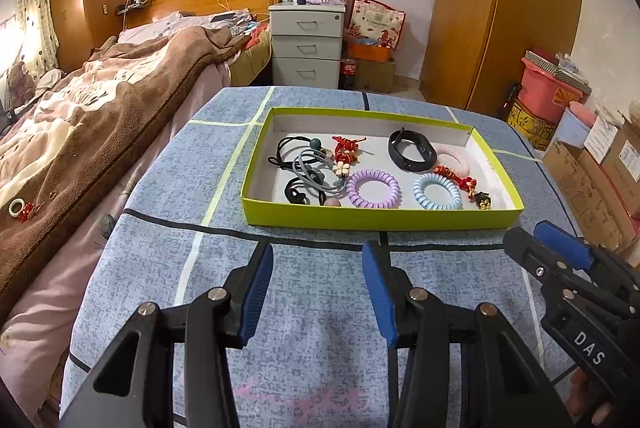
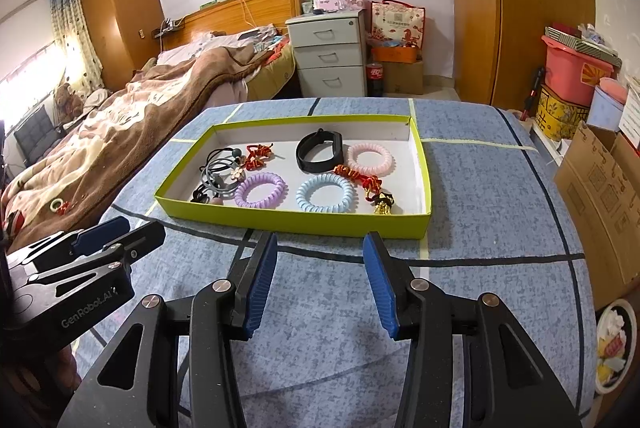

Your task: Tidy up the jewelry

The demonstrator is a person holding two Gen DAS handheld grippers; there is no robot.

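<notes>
A shallow green box (image 1: 376,219) (image 2: 288,222) sits on the blue cloth-covered table. It holds a purple coil band (image 1: 373,189) (image 2: 261,190), a blue coil band (image 1: 437,191) (image 2: 325,193), a pink coil band (image 1: 454,160) (image 2: 369,159), a black wristband (image 1: 412,150) (image 2: 319,150), red knotted charms (image 1: 346,148) (image 2: 362,180) and black and grey hair ties (image 1: 306,164) (image 2: 216,172). My left gripper (image 1: 318,260) is open and empty before the box. My right gripper (image 2: 320,252) is open and empty too.
A bed with a brown blanket (image 1: 100,108) runs along the left; a small beaded ring and a red charm (image 1: 20,210) (image 2: 58,206) lie on it. Cardboard boxes (image 2: 600,188) stand at the right. A white drawer unit (image 1: 306,44) stands behind the table.
</notes>
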